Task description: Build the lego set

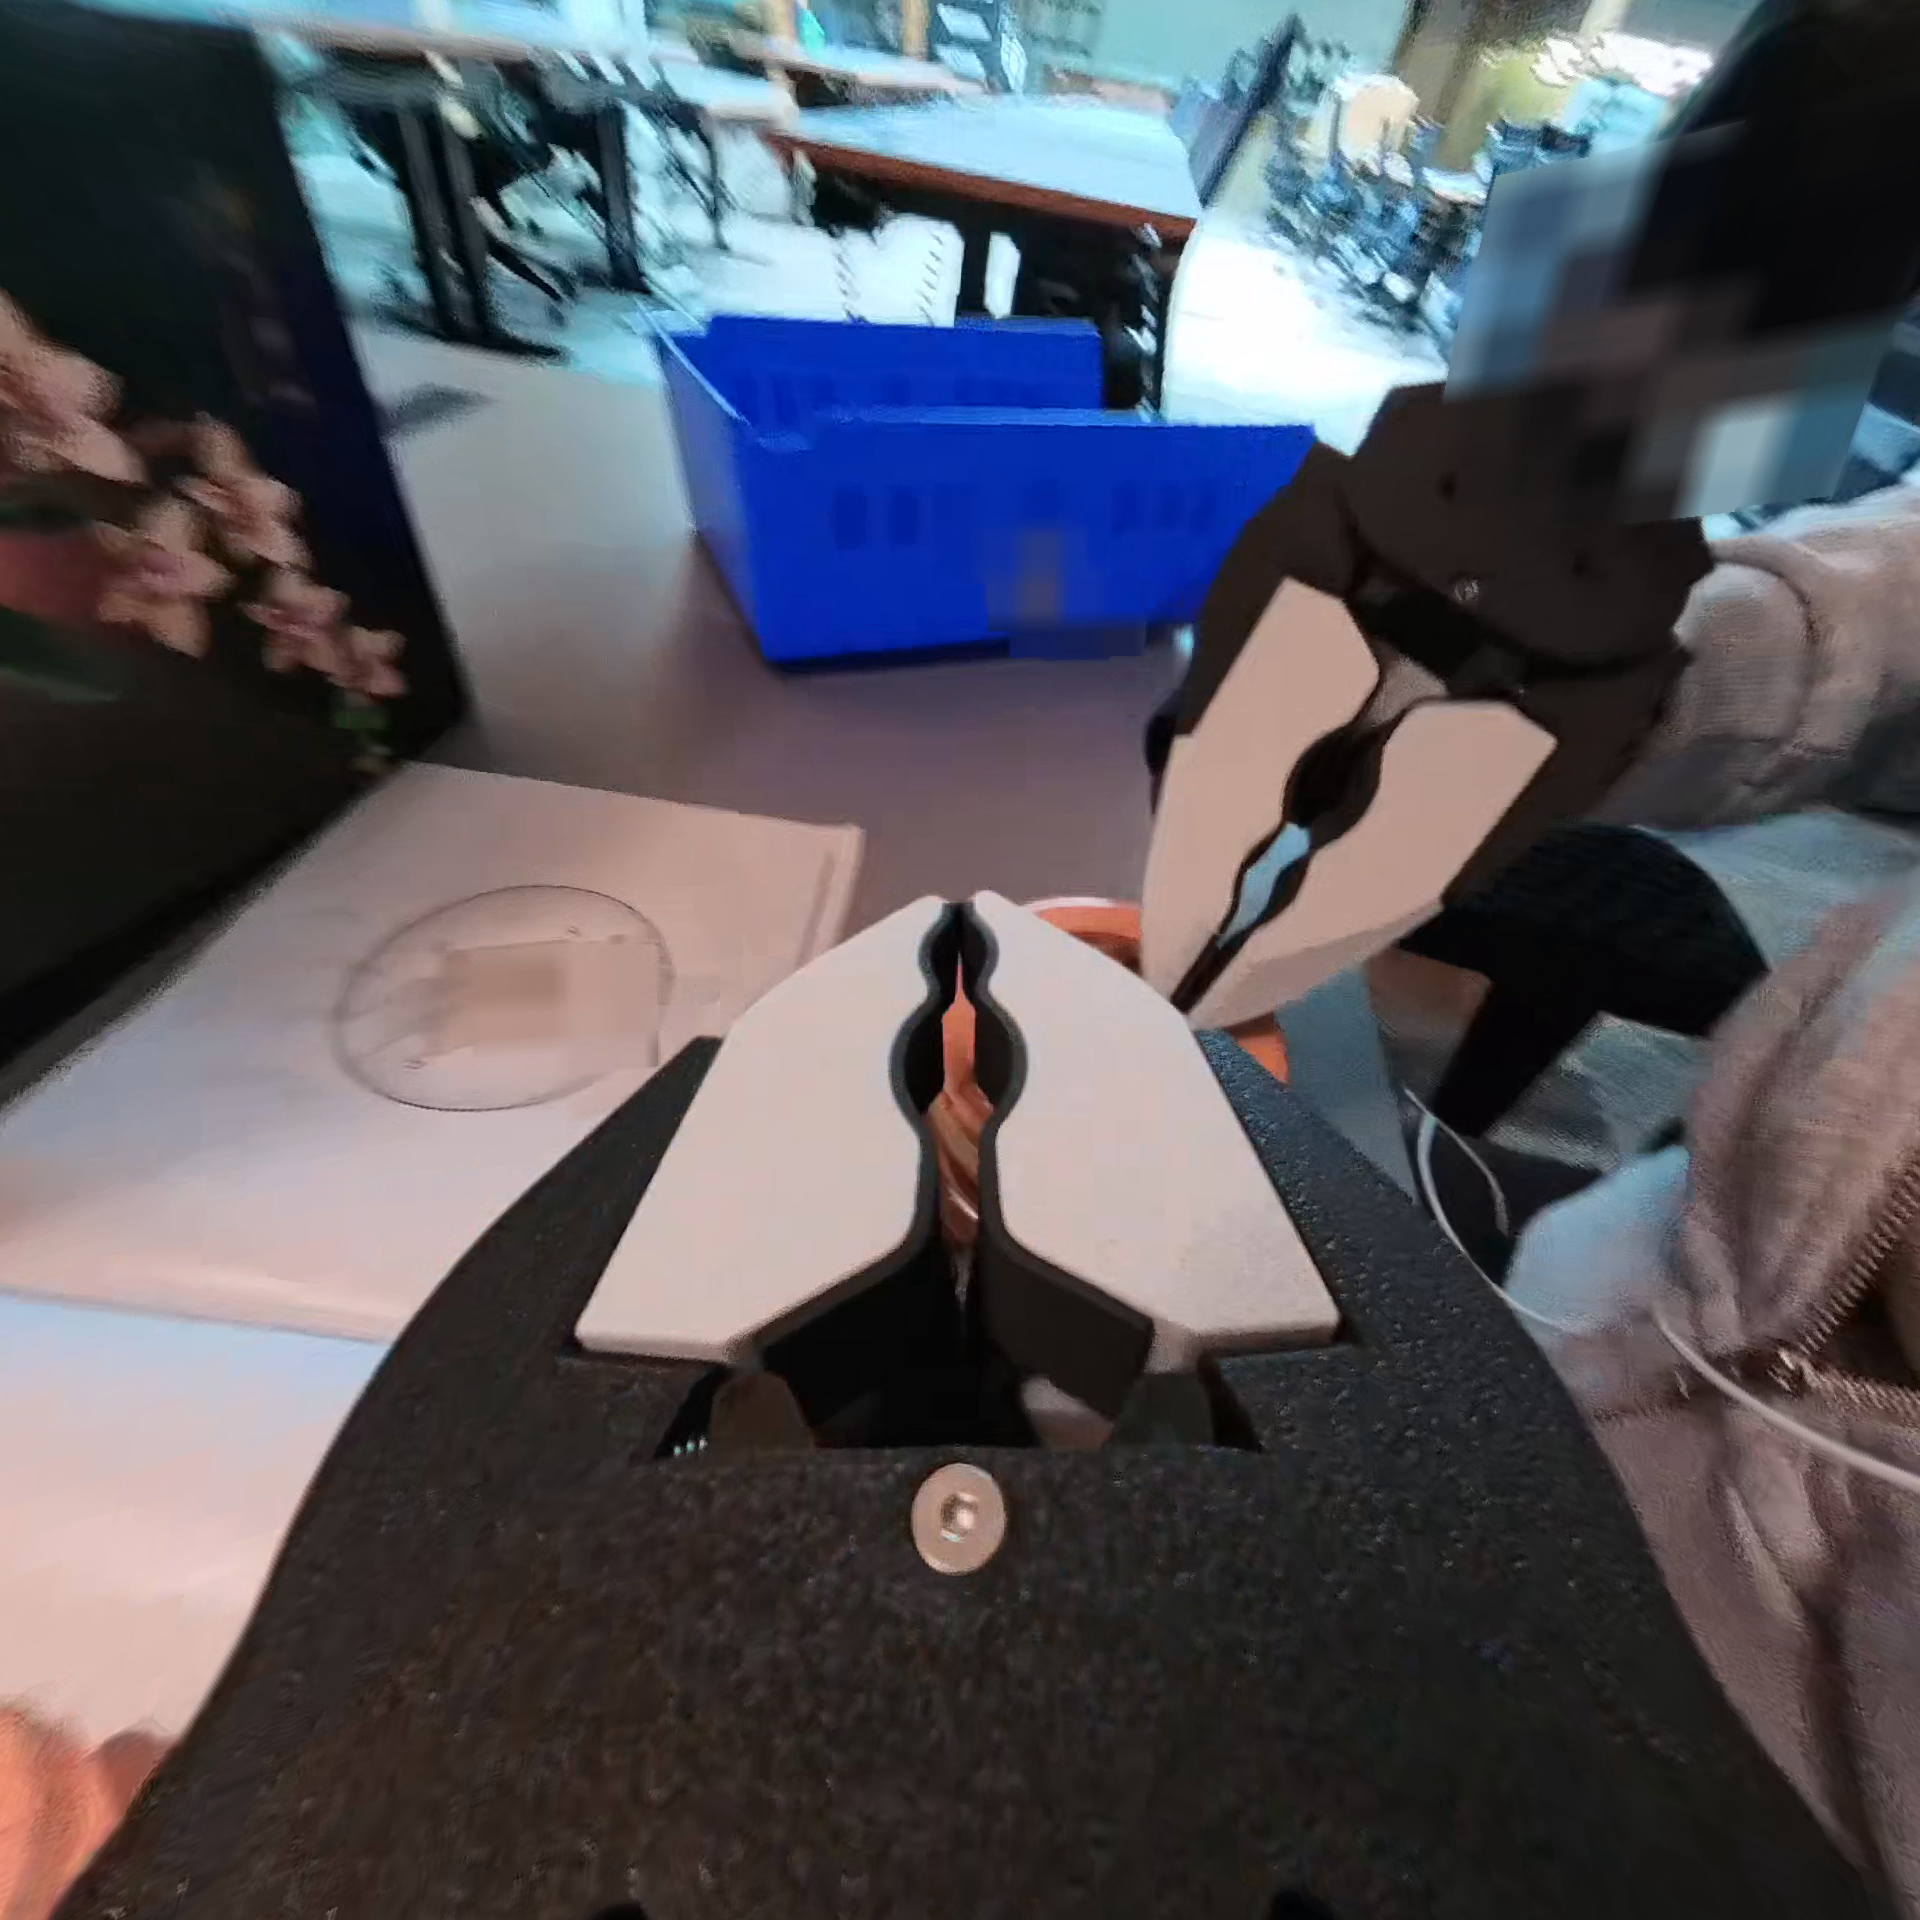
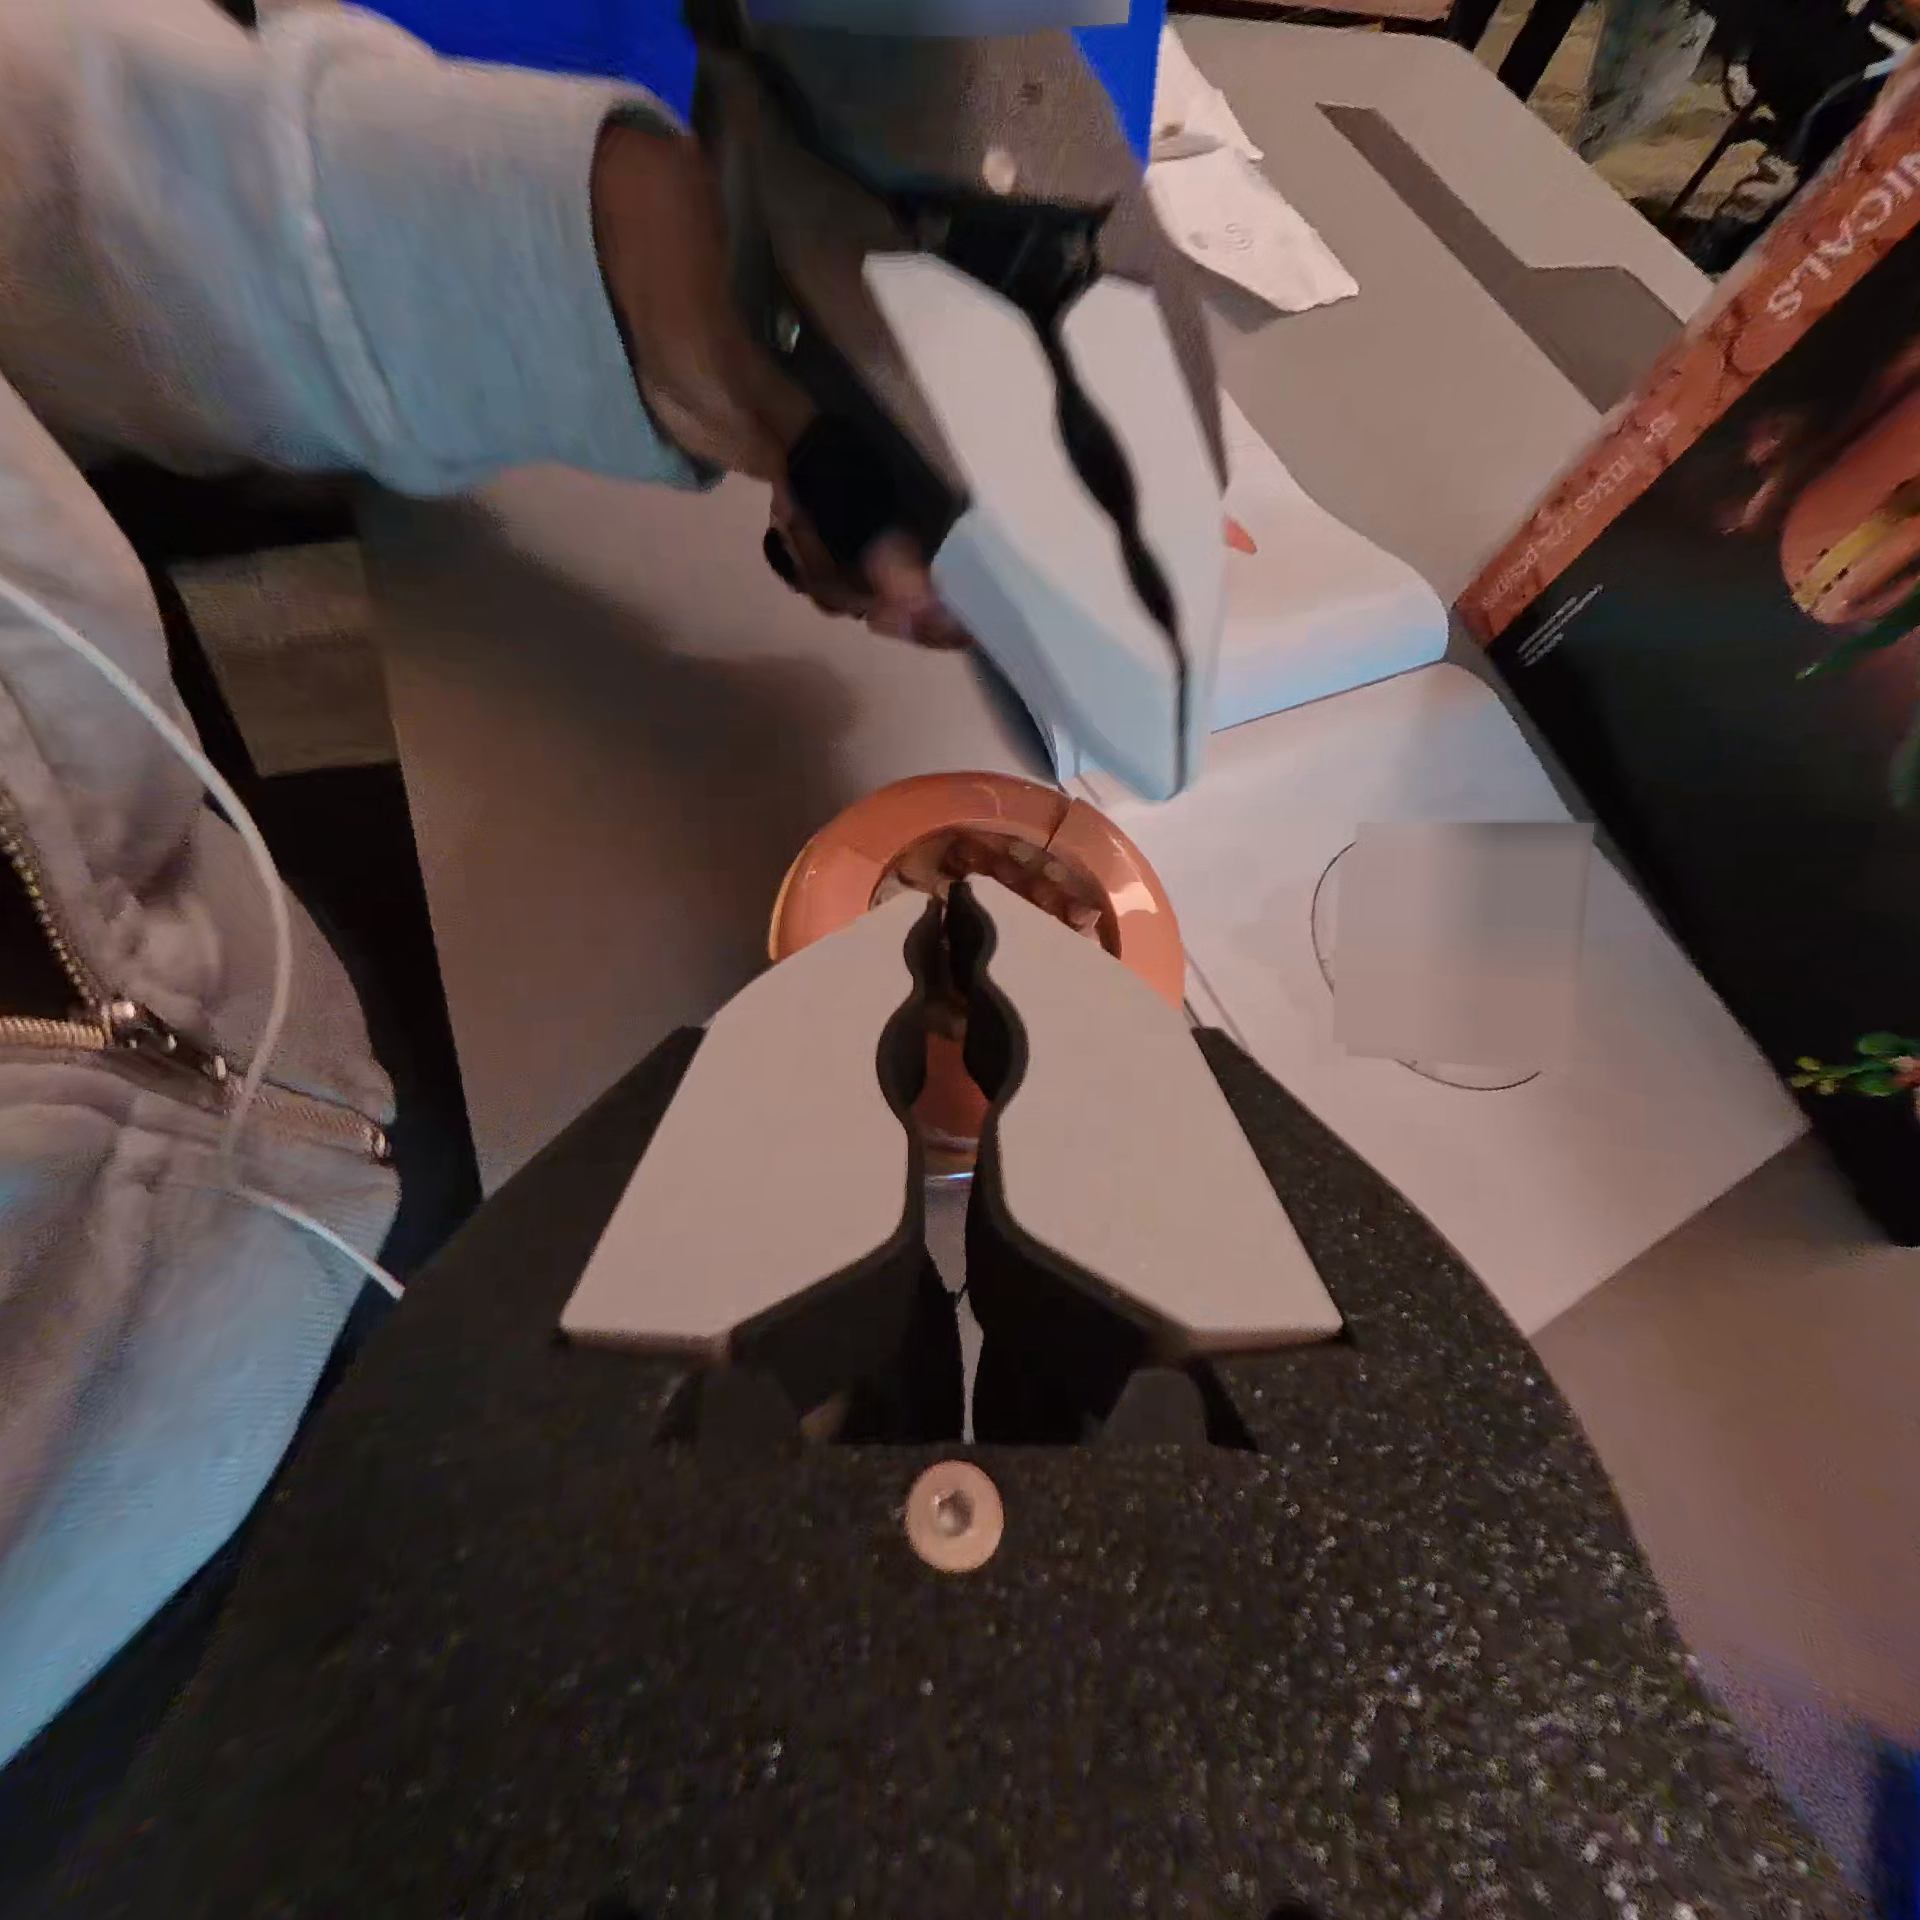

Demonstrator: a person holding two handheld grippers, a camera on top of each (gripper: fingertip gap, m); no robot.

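Table (image 2: 644, 675): grey, carrying everything.
Box (image 2: 1714, 727): dark, standing at the table's edge.
Bin (image 1: 966, 520): blue, behind.
Pot (image 2: 977, 831): terracotta lego ring, between both tongs.
Left tongs (image 1: 958, 914): closed, seemingly empty.
Right tongs (image 2: 951, 899): closed at the pot's rim.

We are looking at our left hand-held gripper (image 1: 958, 920): a black body with a grainy, speckled finish, one silver hex-socket screw (image 1: 958, 1520) sitting in its middle, and two pale grey fingers (image 1: 800, 1143) with wavy, scalloped inner edges backed in black. Our right hand-held gripper (image 2: 951, 902) is showing the same build: a speckled black body, a silver screw (image 2: 953, 1513), and pale grey fingers (image 2: 774, 1153) with matching curves. We are wearing a light grey ribbed sleeve (image 2: 343, 260) and a grey jacket with a metal zipper (image 2: 114, 1023). A thin white cable (image 2: 265, 935) is running across the jacket.
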